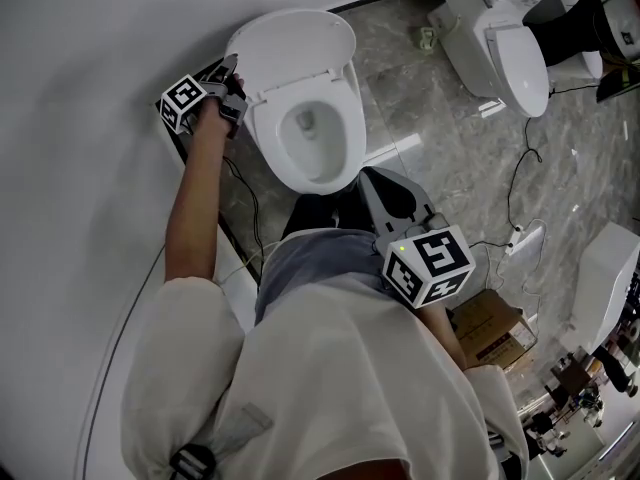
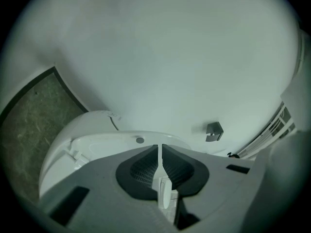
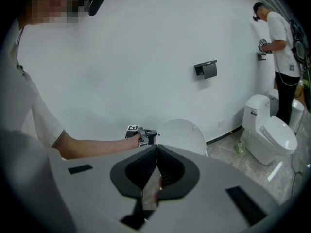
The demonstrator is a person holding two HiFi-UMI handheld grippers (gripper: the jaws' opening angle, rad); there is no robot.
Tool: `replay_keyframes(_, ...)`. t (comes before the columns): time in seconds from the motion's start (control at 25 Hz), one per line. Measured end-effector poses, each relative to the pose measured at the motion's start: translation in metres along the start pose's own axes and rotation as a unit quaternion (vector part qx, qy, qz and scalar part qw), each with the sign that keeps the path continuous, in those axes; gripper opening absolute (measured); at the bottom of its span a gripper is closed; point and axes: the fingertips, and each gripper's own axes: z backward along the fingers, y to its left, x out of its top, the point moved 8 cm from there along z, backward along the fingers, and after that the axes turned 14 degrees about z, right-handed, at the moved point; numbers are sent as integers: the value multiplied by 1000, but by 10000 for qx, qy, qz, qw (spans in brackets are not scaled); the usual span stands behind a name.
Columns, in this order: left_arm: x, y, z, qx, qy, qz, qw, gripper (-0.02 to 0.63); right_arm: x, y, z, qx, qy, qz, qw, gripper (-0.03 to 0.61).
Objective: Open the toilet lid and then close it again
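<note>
The left gripper [image 1: 233, 76] pinched the left rim of the raised toilet lid [image 1: 295, 48], which stood upright against the white wall [image 1: 90, 28] behind the open bowl [image 1: 310, 133]. Further right, the right gripper [image 1: 378, 183] hung clenched, empty, over the marble floor [image 1: 430, 118].

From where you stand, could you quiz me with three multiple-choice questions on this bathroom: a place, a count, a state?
1. Where is the left gripper? A) at the toilet lid's edge B) inside the bowl C) on the floor
2. How many marker cubes show in the head view? A) one B) two C) four
3. The toilet lid is: A) down B) raised C) removed
Answers: 1 A, its jaws are at the lid's left edge. 2 B, one on it, one on the right gripper. 3 B, it stands upright and the bowl lies open.
</note>
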Motion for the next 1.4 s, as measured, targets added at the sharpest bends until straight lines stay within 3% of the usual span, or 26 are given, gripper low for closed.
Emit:
replay_keyframes(0.2, 10, -18, -4, 282, 161, -1192, 9923, 25, 1, -2, -2, -32, 32, -40, 10000, 11)
replay_keyframes(0.32, 14, -35, -7, 493, 353, -2289, 9716, 26, 1, -4, -4, -38, 35, -64, 10000, 11)
replay_keyframes(0.4, 13, -47, -8, 692, 533, -3113, 9463, 26, 0, -6, -5, -36, 28, -81, 10000, 11)
replay_keyframes(0.48, 10, -59, -10, 909, 679, -3952, 9115, 26, 1, -7, -5, -31, 12, -83, 10000, 11)
replay_keyframes(0.56, 6, -71, -14, 1099, 786, -4744, 8699, 26, 2, -9, -5, -25, -1, -80, 10000, 11)
replay_keyframes(0.68, -2, -85, -22, 1252, 945, -5811, 7986, 38, 3, -12, -3, -34, 6, -93, 10000, 11)
replay_keyframes(0.76, -9, -90, -28, 1248, 1189, -6342, 7537, 90, 1, -14, -2, -55, 19, -119, 9999, 11)
replay_keyframes(0.84, -16, -91, -34, 1215, 1404, -6662, 7223, 112, -2, -16, 0, -87, 29, -145, 9999, 11)
replay_keyframes(0.92, -20, -94, -39, 1215, 1462, -6838, 7045, 112, -4, -18, 3, -122, 27, -165, 9998, 11)
replay_keyframes(1.04, -26, -97, -45, 1223, 1397, -7047, 6848, 112, -8, -21, 7, -176, 16, -193, 9997, 11)
replay_keyframes(1.2, -34, -105, -53, 1263, 1357, -7386, 6481, 112, -8, -24, 13, -229, 3, -221, 9995, 11)
replay_keyframes(1.28, -35, -107, -59, 1276, 1325, -7485, 6371, 110, -9, -24, 15, -253, 9, -230, 9994, 11)
replay_keyframes(1.4, -37, -105, -66, 1249, 1359, -7552, 6290, 78, -14, -23, 17, -294, 29, -254, 9992, 10)
